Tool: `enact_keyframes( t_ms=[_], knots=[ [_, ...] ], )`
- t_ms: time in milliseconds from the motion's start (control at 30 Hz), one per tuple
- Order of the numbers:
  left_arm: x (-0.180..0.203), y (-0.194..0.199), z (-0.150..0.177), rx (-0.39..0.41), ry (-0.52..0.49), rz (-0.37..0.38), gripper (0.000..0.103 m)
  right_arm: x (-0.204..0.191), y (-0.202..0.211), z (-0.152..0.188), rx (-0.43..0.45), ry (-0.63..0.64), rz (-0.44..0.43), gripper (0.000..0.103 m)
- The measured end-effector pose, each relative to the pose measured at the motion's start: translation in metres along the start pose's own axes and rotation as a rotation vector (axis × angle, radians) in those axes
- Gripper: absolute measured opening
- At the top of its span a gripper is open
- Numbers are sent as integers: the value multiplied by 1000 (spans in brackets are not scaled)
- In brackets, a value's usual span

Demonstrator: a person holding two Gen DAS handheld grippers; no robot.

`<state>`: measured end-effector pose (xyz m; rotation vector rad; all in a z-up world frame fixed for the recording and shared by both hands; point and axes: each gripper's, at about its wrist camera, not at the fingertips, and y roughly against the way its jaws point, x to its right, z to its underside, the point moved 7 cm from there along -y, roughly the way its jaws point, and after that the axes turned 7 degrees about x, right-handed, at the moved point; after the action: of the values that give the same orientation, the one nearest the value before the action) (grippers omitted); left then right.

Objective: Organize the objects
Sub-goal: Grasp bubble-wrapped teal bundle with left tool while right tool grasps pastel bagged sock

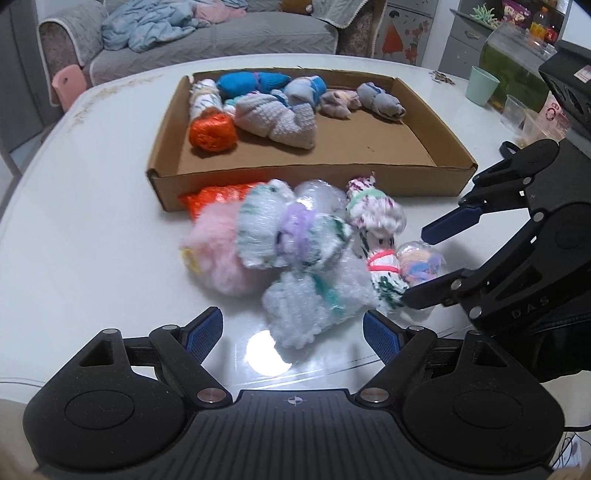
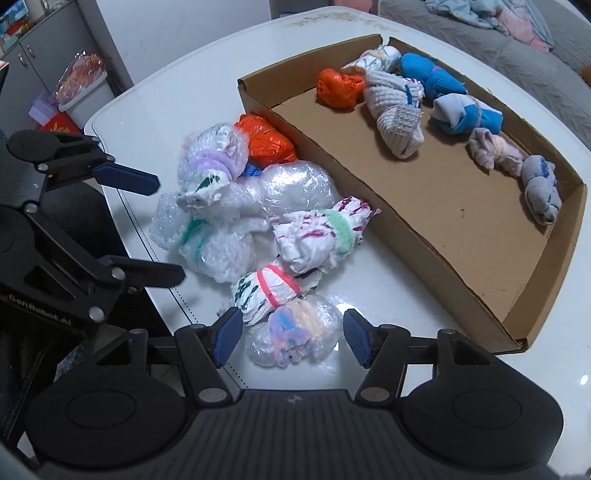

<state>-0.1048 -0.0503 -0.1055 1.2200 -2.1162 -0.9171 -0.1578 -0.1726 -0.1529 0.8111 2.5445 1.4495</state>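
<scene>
A pile of tied plastic-bag bundles lies on the white table in front of a shallow cardboard tray point(image 1: 295, 184) point(image 2: 424, 236). The tray holds rolled socks point(image 1: 273, 118) and an orange bundle point(image 1: 212, 131) along its far side. My left gripper point(image 1: 293, 334) is open, low over a bubble-wrap bundle with a teal band point(image 1: 314, 302), whose near end lies between the fingers. My right gripper point(image 2: 291, 338) is open around a clear bag of pastel pieces point(image 2: 293, 332); narrow gaps show beside its pads. Each gripper shows in the other's view: the right gripper point(image 1: 428, 264), the left gripper point(image 2: 168, 229).
A pink fluffy bundle point(image 1: 214, 254) and an orange bundle point(image 1: 218, 197) lie against the tray's near wall. A green cup point(image 1: 482, 86) and clear plastic cups point(image 1: 515, 110) stand at the back right. A sofa with blankets point(image 1: 207, 33) lies beyond the table.
</scene>
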Motion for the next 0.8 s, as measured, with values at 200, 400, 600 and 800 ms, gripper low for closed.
enact_keyframes(
  t_ms=[200,400,600,800],
  knots=[
    [10,-14,-2,-14,31,41,87,18,6,8,-20,-37,51,57],
    [20,-25,-7,-7,53,89,87,38,12,20,-51,-93,114,58],
    [31,-22,-5,-7,62,150,87,34,15,13,-23,-123,76,58],
    [20,-26,-5,0,99,73,90,35,6,7,-26,-123,68,58]
  ],
)
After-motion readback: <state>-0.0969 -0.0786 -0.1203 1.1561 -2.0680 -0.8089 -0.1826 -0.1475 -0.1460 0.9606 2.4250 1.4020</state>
